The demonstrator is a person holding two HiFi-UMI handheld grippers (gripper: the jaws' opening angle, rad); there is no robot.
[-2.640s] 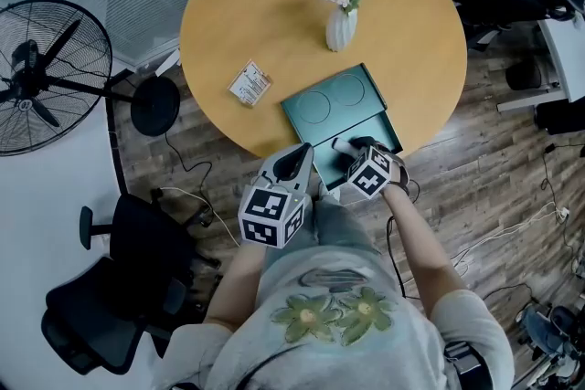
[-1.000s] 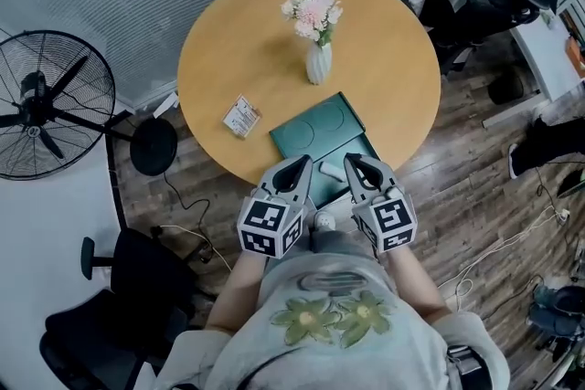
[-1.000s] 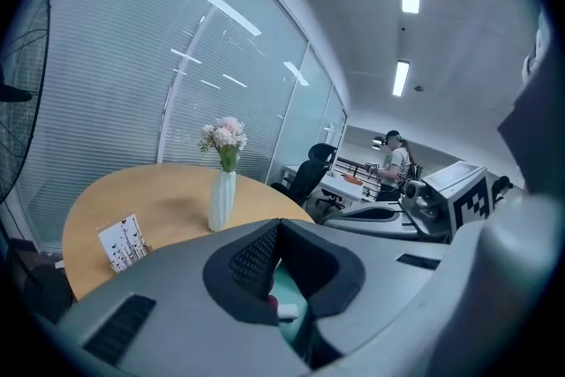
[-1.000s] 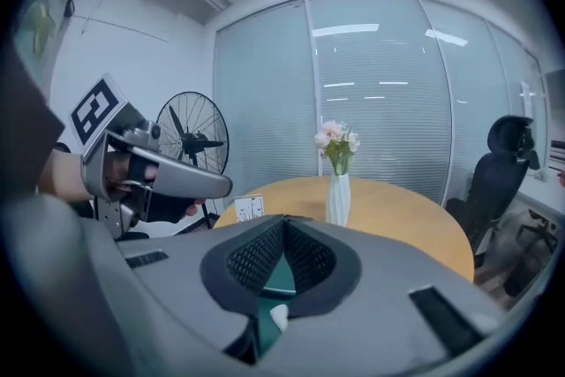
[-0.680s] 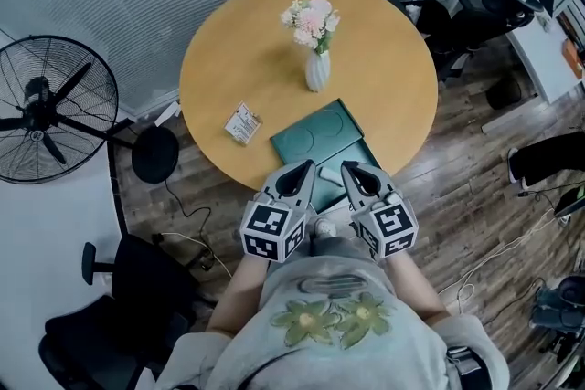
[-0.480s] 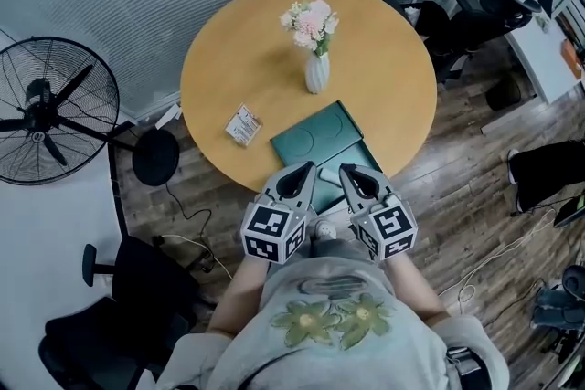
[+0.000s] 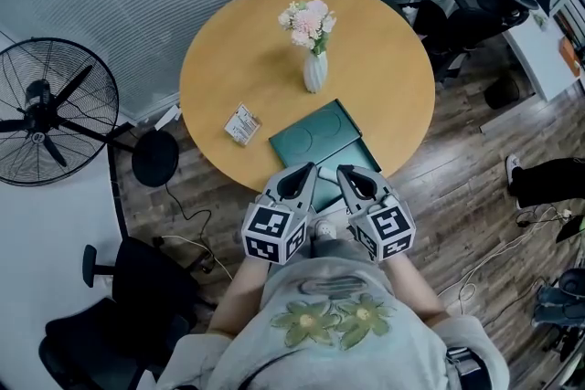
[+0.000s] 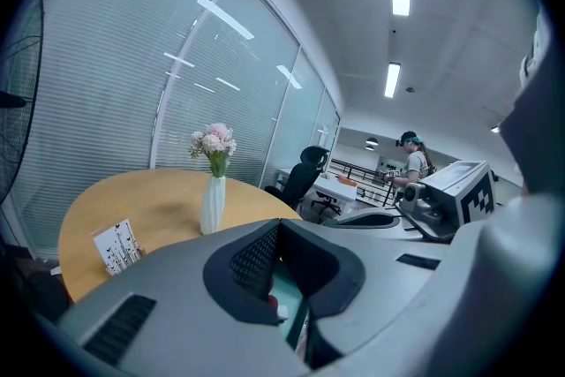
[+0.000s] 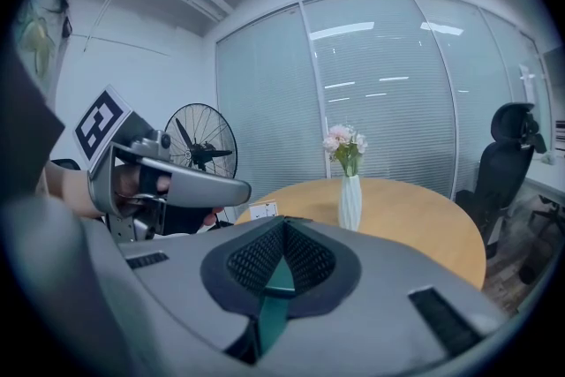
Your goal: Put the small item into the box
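Fingers (image 9: 256, 265) of left gripper (image 7: 307, 169) and right gripper (image 7: 345, 171) are clenched empty; the small item (image 7: 326, 173) in the box (image 7: 315, 128) seems light, stiff, best pinched across its middle.

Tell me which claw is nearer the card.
Left. In the head view, the left claw is below and just right of the card. The right claw is farther right, beyond the left claw.

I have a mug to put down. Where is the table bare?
Bare: the far half of the table, behind the vase, and the right side between vase and rim. Crowded: the near edge, where the card, the green box, the left gripper and the right gripper are.
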